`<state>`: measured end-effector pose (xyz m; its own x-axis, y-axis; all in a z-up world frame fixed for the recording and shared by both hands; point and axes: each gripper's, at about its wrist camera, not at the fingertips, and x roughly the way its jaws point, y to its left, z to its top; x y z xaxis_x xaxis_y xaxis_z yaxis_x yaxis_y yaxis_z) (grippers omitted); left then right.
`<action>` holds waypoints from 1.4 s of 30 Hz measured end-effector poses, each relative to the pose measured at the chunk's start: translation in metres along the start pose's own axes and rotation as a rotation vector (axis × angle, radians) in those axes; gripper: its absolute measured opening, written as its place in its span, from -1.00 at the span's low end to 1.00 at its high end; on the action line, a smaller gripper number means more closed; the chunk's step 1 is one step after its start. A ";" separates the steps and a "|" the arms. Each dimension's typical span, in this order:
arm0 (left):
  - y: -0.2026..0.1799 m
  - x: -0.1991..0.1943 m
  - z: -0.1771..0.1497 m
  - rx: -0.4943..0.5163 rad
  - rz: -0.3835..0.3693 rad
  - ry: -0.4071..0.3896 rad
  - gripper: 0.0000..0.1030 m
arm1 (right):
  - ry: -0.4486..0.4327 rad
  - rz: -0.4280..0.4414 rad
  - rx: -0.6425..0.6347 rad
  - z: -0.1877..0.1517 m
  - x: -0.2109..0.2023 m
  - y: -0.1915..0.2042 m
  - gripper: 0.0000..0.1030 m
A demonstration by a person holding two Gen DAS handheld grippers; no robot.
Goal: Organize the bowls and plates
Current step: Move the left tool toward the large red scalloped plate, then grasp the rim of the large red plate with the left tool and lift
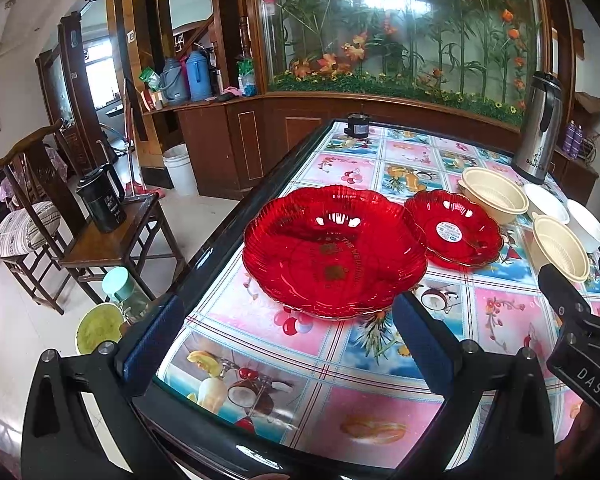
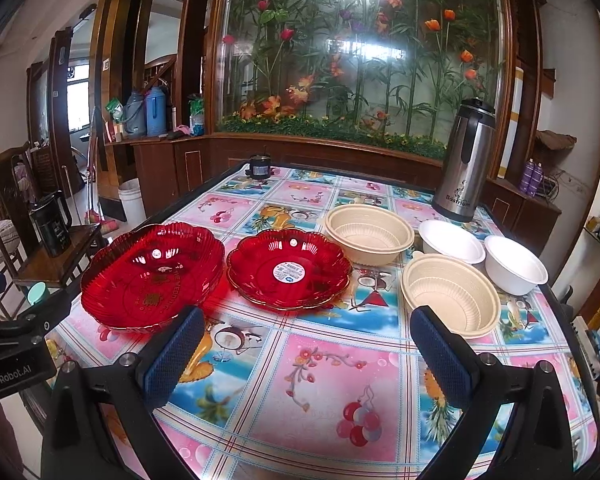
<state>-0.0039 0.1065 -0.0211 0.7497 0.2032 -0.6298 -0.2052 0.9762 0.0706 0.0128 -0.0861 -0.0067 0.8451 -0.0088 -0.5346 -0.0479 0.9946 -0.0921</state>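
Surface (image 2: 324, 364): glass-topped, over a cloth of fruit-and-flower squares. It carries all the ware.

Steel thermos (image 2: 465, 162) stands upright at the far right corner, clear of the dishes.

Large red plate (image 2: 152, 276), scalloped, translucent, gold lettering in the well, sits at the left near the edge. Looks like more than one nested, cannot confirm.

Small red plate (image 2: 288, 270), same pattern, white sticker at centre, lies just right of the large one; rims close, cannot tell if touching.

Far beige bowl (image 2: 369, 234), ribbed inside, sits beyond and right of the small plate. Near beige bowl (image 2: 451, 294) sits closer, apart from it.

Two white bowls at far right: rear white bowl (image 2: 452, 242) and right white bowl (image 2: 515, 264), side by side, not nested.

Left gripper (image 1: 288, 344): jaws spread wide, empty, hovering short of the large plate's near rim. Right gripper (image 2: 306, 354): jaws likewise apart, empty, over bare cloth between the plates and the near beige bowl.

Judgement: opening step, nothing yet stacked. The next move likely calls for pairing like with like: small plate into large, beige into beige, white into white. The plates are shallow and slick; a rim pinch needs a low, level approach.
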 end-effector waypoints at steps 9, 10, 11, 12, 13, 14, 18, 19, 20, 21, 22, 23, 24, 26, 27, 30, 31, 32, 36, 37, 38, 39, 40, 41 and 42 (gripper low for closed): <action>-0.009 0.001 -0.002 0.017 -0.001 0.012 1.00 | 0.006 -0.004 0.011 -0.002 0.001 -0.004 0.99; -0.009 0.002 -0.002 0.017 -0.001 0.014 1.00 | 0.007 -0.003 0.012 -0.002 0.002 -0.004 0.99; -0.010 0.002 -0.002 0.017 -0.002 0.015 1.00 | 0.009 -0.003 0.012 -0.002 0.002 -0.004 0.99; -0.010 0.003 -0.002 0.017 -0.002 0.016 1.00 | 0.010 -0.003 0.013 -0.002 0.002 -0.004 0.99; -0.010 0.003 -0.002 0.017 -0.002 0.017 1.00 | 0.011 -0.002 0.013 -0.002 0.003 -0.004 0.99; -0.010 0.004 -0.002 0.017 -0.002 0.018 1.00 | 0.011 -0.003 0.013 -0.003 0.003 -0.005 0.99; -0.010 0.006 -0.003 0.016 -0.003 0.025 1.00 | 0.016 -0.002 0.011 -0.003 0.005 -0.004 0.99; -0.010 0.006 -0.003 0.015 -0.003 0.026 1.00 | 0.018 -0.003 0.010 -0.004 0.005 -0.003 0.99; -0.010 0.007 -0.003 0.016 -0.004 0.029 1.00 | 0.020 -0.002 0.010 -0.004 0.006 -0.003 0.99; -0.010 0.007 -0.003 0.015 -0.003 0.029 1.00 | 0.021 -0.002 0.010 -0.004 0.006 -0.003 0.99; -0.010 0.007 -0.003 0.014 -0.002 0.027 1.00 | 0.021 -0.001 0.012 -0.004 0.007 -0.003 0.99; -0.009 0.008 -0.003 0.011 -0.003 0.027 1.00 | 0.022 -0.001 0.013 -0.004 0.007 -0.003 0.99; -0.009 0.008 -0.003 0.009 -0.005 0.027 1.00 | 0.024 0.000 0.013 -0.004 0.008 -0.003 0.99; -0.009 0.009 -0.004 0.006 -0.004 0.027 1.00 | 0.026 0.000 0.012 -0.004 0.008 -0.003 0.99; -0.008 0.010 -0.004 0.005 -0.005 0.027 1.00 | 0.026 -0.001 0.011 -0.004 0.008 -0.002 0.99; -0.008 0.011 -0.005 0.004 -0.007 0.030 1.00 | 0.026 -0.001 0.008 -0.004 0.008 -0.002 0.99; -0.007 0.011 -0.005 0.003 -0.008 0.031 1.00 | 0.026 -0.002 0.007 -0.004 0.008 -0.001 0.99; -0.007 0.012 -0.005 0.002 -0.009 0.032 1.00 | 0.027 -0.001 0.007 -0.004 0.008 -0.001 0.99; -0.006 0.013 -0.006 -0.002 -0.008 0.032 1.00 | 0.029 -0.001 0.003 -0.004 0.009 0.002 0.99; -0.005 0.013 -0.006 -0.006 -0.008 0.033 1.00 | 0.029 0.000 0.002 -0.004 0.009 0.002 0.99; -0.004 0.014 -0.007 -0.009 -0.008 0.033 1.00 | 0.030 0.000 0.001 -0.003 0.009 0.004 0.99; -0.003 0.015 -0.007 -0.011 -0.009 0.034 1.00 | 0.030 0.001 0.001 -0.003 0.010 0.004 0.99; -0.002 0.015 -0.007 -0.012 -0.010 0.035 1.00 | 0.030 0.002 0.000 -0.003 0.010 0.006 0.99; 0.000 0.016 -0.008 -0.014 -0.010 0.037 1.00 | 0.031 0.004 -0.001 -0.002 0.010 0.007 0.99; 0.002 0.017 -0.007 -0.017 -0.011 0.038 1.00 | 0.032 0.006 -0.002 -0.002 0.011 0.008 0.99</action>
<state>0.0037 0.1113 -0.0374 0.7274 0.1886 -0.6597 -0.2076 0.9769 0.0503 0.0205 -0.0783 -0.0147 0.8271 -0.0059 -0.5620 -0.0543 0.9944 -0.0903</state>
